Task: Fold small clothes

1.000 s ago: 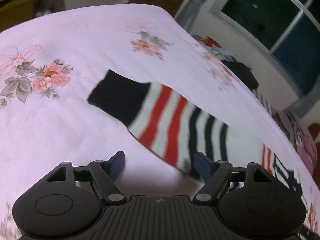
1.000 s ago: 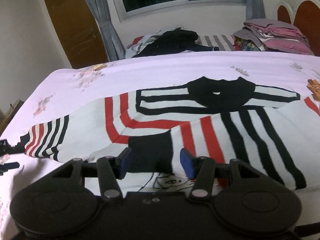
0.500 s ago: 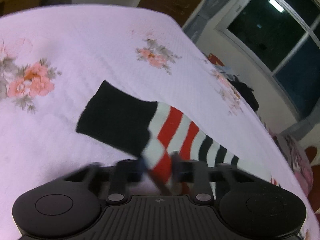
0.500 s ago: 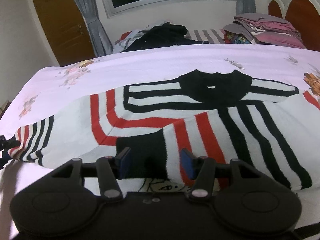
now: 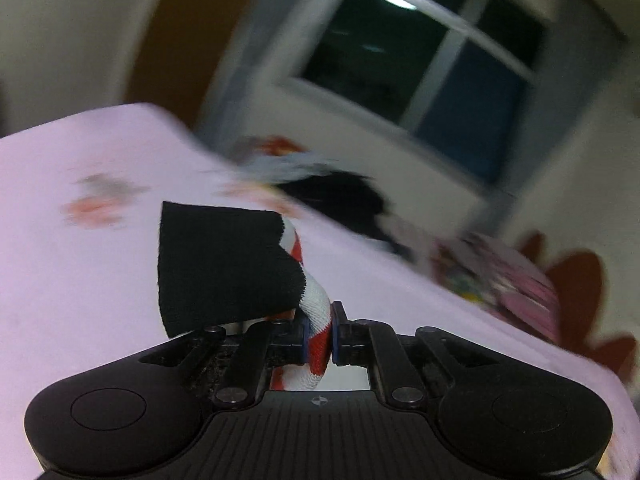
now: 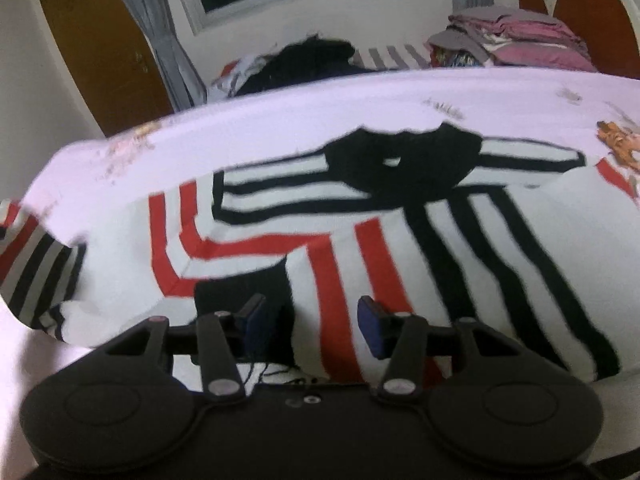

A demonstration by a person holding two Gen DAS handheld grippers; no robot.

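Observation:
A white sweater [image 6: 400,216] with red and black stripes and a black collar lies spread on the pink flowered bedsheet [image 6: 280,120]. My left gripper [image 5: 319,332] is shut on the sweater's left sleeve, pinching the red and white cloth just behind its black cuff [image 5: 224,264], which stands lifted above the bedsheet [image 5: 80,280]. The same sleeve [image 6: 36,276] rises at the left edge of the right wrist view. My right gripper [image 6: 312,316] is open low over the sweater's near part, where the other sleeve's black cuff [image 6: 224,300] lies folded across the body; its pads do not press the cloth.
A loose heap of dark clothes [image 6: 308,60] lies beyond the bed's far edge, and a folded stack [image 6: 520,40] sits by the headboard [image 6: 592,12]. A brown door [image 6: 92,40] and a dark window [image 5: 420,68] stand behind.
My left gripper went from open beside the sleeve to shut on it, then lifted it off the sheet while swinging up. The right gripper has barely moved.

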